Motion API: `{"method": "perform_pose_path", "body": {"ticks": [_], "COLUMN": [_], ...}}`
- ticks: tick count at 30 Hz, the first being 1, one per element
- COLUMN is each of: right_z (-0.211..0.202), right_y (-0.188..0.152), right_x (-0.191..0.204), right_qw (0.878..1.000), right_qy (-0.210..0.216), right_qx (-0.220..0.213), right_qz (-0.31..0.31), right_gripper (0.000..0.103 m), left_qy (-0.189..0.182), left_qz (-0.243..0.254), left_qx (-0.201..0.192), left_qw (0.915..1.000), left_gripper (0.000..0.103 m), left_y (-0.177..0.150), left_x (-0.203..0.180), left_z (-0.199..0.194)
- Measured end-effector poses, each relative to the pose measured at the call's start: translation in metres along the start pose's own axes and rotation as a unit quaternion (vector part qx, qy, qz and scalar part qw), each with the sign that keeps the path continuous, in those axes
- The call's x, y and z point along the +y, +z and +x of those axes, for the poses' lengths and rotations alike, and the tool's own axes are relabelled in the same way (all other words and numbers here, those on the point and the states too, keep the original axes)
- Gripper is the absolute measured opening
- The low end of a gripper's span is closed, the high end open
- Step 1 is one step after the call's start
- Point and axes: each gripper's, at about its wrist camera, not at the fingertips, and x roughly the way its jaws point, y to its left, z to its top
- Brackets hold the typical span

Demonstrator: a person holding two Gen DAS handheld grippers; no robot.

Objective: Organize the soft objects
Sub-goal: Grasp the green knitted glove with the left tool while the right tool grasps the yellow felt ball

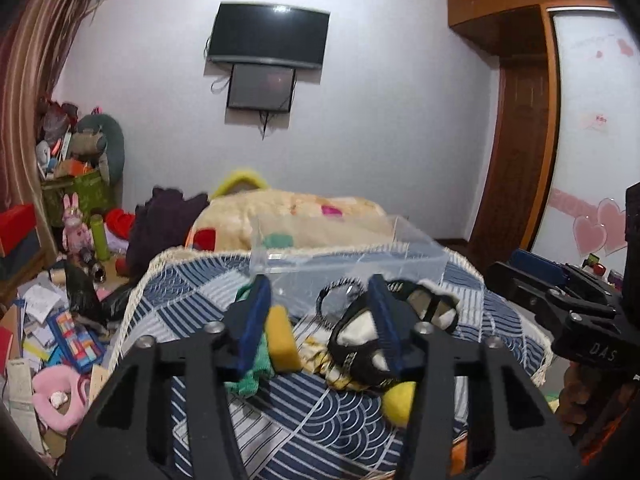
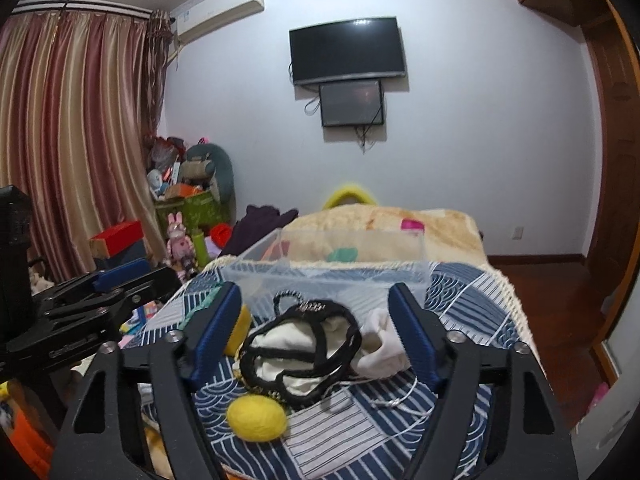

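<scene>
Soft objects lie on a blue-and-white patterned cloth (image 2: 452,296) on the bed: a white fabric piece with black trim (image 2: 304,352), a yellow felt ball (image 2: 256,418), a yellow sponge (image 1: 282,338), a green cloth (image 1: 250,376) and a white sock-like piece (image 2: 384,344). A clear plastic box (image 2: 328,268) stands behind them. My left gripper (image 1: 320,316) is open above the sponge and trimmed piece. My right gripper (image 2: 314,320) is open around the trimmed piece, holding nothing. The left gripper also shows in the right wrist view (image 2: 100,292).
A beige blanket (image 2: 380,224) covers the far bed. Toys, books and boxes litter the floor at left (image 1: 60,320). A striped curtain (image 2: 72,140) hangs left, a TV (image 2: 346,50) on the far wall, a wooden wardrobe (image 1: 520,120) right.
</scene>
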Motion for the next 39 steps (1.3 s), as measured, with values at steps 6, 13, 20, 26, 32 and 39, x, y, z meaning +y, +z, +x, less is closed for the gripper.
{"method": "perform_pose_path", "body": {"ticks": [6,13,20,26,32,39], "right_z": [0.014,0.031,0.046,0.048,0.050,0.052], "right_y": [-0.015,-0.038,-0.058,-0.067,-0.070,-0.070], "right_x": [0.004,0.014,0.014,0.020,0.018,0.022], "right_qw": [0.999,0.995,0.988,0.982,0.979,0.975], "right_qy": [0.022,0.038,0.058,0.082,0.092,0.120], "right_qx": [0.041,0.093,0.145,0.171,0.182,0.186], "right_qz": [0.003,-0.009,0.006,0.000,-0.008,-0.005], "right_gripper": [0.061,0.060,0.060,0.060,0.060,0.040], "left_qy": [0.017,0.044,0.069,0.040,0.040,0.044], "left_qz": [-0.021,-0.039,-0.056,-0.078,-0.086,-0.091], "left_qx": [0.040,0.082,0.116,0.153,0.165,0.155], "left_qw": [0.9988,0.9949,0.9892,0.9844,0.9818,0.9826], "left_gripper": [0.044,0.044,0.044,0.044,0.035,0.016], "left_y": [-0.013,-0.033,-0.051,-0.062,-0.070,-0.067], "left_x": [0.016,0.034,0.050,0.060,0.063,0.064], "left_z": [0.014,0.026,0.048,0.065,0.073,0.064]}}
